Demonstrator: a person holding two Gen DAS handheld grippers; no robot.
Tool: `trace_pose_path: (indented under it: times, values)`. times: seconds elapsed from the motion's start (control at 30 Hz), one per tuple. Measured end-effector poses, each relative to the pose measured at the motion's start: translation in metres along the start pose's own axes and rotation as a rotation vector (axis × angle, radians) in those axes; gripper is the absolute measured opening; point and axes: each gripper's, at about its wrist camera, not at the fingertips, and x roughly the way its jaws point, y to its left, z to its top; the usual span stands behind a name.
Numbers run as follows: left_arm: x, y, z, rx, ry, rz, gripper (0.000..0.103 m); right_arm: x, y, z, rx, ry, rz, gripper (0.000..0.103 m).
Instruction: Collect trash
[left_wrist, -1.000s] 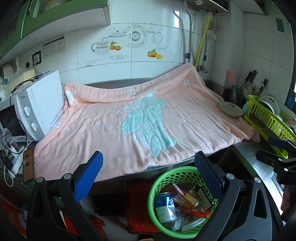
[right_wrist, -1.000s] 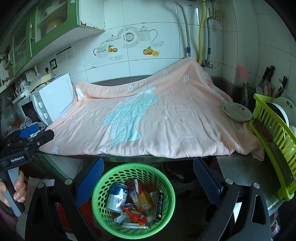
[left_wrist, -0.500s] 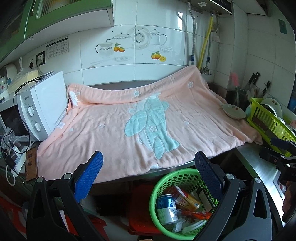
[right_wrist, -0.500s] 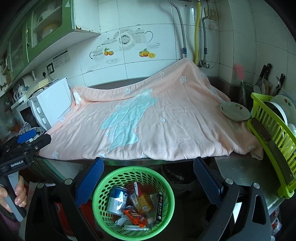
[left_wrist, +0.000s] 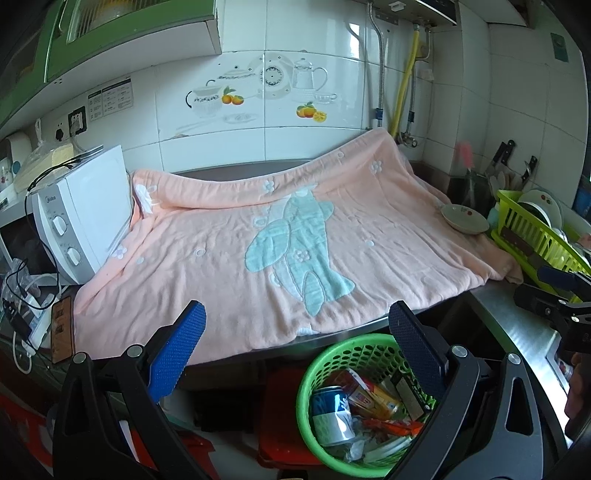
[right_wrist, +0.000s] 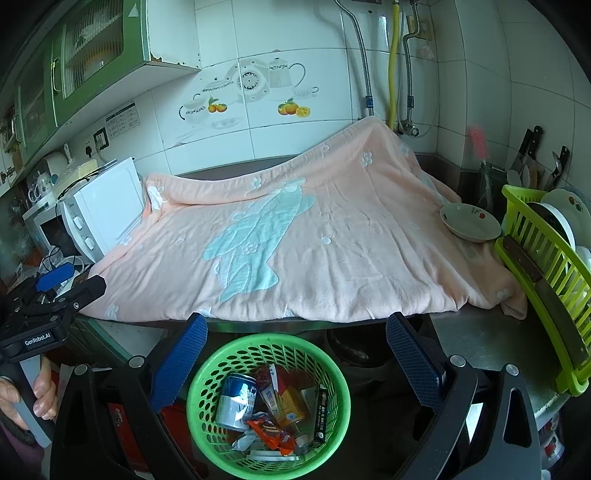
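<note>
A green plastic basket (right_wrist: 207, 373) stands on the floor below the counter edge, with a blue can (right_wrist: 236, 400), cartons and wrappers in it. It also shows in the left wrist view (left_wrist: 314, 365). My right gripper (right_wrist: 295, 354) is open and empty, held above the basket. My left gripper (left_wrist: 295, 343) is open and empty, above and left of the basket. Each gripper shows at the edge of the other's view: the left one (right_wrist: 62, 288), the right one (left_wrist: 554, 291).
A pink blanket (right_wrist: 314, 236) with a blue fish covers the counter. A white oven (right_wrist: 99, 210) stands at its left, a bowl (right_wrist: 469, 221) and a green dish rack (right_wrist: 546, 266) at its right. Red stools (left_wrist: 280, 406) stand under the counter.
Both grippers have risen and drawn back a little from the counter. The basket shows lower in both views. Jaws stay open.
</note>
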Motion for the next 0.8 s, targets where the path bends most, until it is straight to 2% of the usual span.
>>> trace_pose_path:
  times: [0.8]
  values:
    - [-0.021, 0.004, 0.01, 0.002, -0.077, 0.026, 0.098, -0.014, 0.015, 0.007, -0.031, -0.072, 0.004, 0.094]
